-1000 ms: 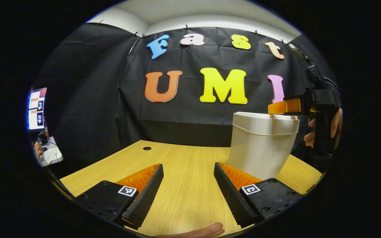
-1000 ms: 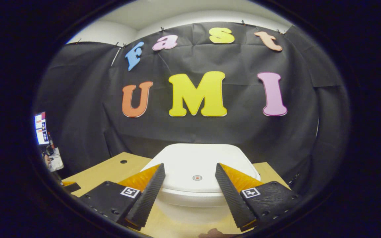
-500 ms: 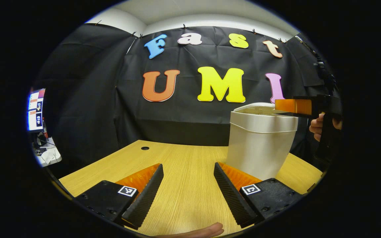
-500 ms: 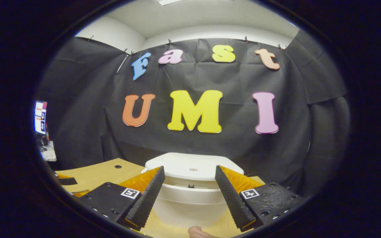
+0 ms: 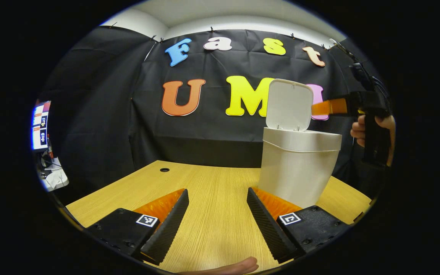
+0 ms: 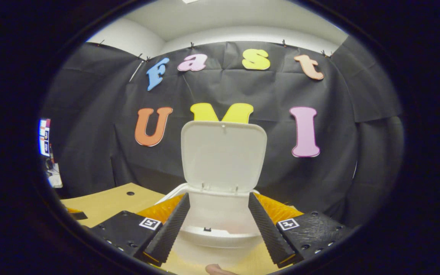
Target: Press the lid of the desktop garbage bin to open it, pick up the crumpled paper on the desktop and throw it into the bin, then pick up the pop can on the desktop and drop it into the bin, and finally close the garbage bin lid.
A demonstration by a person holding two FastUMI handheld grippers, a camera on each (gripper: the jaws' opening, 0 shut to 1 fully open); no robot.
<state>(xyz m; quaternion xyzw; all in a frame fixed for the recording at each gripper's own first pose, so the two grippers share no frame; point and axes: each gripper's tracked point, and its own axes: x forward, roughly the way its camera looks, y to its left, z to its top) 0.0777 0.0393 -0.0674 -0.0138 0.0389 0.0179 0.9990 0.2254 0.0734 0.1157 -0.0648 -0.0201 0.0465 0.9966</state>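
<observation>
Wooden desktop [image 5: 204, 183] under both grippers, bin [image 5: 298, 168] at far right, lid [image 6: 224, 154] standing upright. Left gripper [image 5: 216, 217] low over the desktop, gaping, holding nothing; right gripper [image 6: 218, 221] just before the bin, likewise spread and empty. Paper and can unseen; nearer hand undecidable.

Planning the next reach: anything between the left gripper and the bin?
Only bare tabletop, per the left gripper view, from the left gripper to the bin.

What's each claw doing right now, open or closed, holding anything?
Left claw: open, holding nothing, above the wooden table.
Right claw: open, holding nothing, before the white plastic bin.
</observation>
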